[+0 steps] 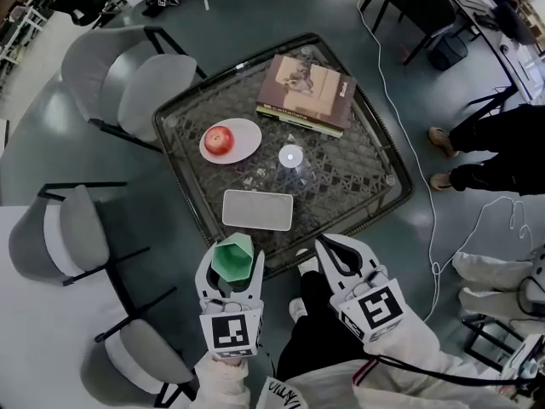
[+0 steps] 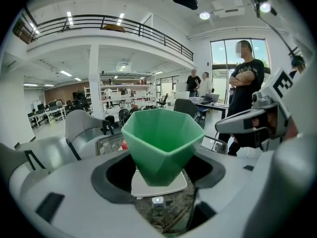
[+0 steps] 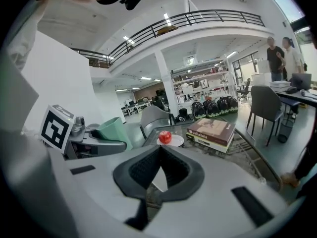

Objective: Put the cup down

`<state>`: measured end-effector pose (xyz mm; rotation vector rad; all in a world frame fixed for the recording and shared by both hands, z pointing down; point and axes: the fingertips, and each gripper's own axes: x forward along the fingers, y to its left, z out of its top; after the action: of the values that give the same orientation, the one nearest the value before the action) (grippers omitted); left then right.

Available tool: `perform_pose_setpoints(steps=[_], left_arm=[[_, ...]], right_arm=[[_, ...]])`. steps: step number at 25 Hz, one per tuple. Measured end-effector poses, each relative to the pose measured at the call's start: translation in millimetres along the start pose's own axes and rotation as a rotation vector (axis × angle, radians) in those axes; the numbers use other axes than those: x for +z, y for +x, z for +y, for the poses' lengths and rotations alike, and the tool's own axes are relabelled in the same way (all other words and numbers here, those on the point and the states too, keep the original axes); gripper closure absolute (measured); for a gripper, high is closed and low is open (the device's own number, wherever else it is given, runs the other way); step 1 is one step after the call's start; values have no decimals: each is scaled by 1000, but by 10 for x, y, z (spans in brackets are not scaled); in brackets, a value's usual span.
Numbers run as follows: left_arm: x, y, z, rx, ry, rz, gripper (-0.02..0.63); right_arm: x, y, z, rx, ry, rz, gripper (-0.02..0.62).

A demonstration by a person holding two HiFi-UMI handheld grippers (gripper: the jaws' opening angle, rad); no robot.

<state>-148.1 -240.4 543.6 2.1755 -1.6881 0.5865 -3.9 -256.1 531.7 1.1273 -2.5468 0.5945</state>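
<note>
Head view: cup [image 1: 232, 254] not yet down, pinched in left gripper [image 1: 232, 263] jaws by the desk [image 1: 366, 156] edge; right gripper [image 1: 328, 247] jaws pressed together.

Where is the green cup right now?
The green cup is low and left of centre in the head view, held in the fingers of the left gripper, at the near edge of the table, just in front of the white tray.

The left tongs [image 1: 232, 259], clamped on the green cup [image 2: 163, 143], and the right tongs [image 1: 326, 247], empty with jaws pressed together, hover side by side just off the near edge of the desk [image 1: 366, 169], both pointing toward it and tilted slightly downward.
</note>
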Motion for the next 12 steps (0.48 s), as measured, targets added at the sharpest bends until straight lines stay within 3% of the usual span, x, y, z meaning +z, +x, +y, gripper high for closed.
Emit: perform_pose_setpoints(steps=[12], left_arm=[[-298, 537, 238, 26, -30, 14, 295]], right_arm=[[-258, 513, -362, -17, -11, 13, 589]])
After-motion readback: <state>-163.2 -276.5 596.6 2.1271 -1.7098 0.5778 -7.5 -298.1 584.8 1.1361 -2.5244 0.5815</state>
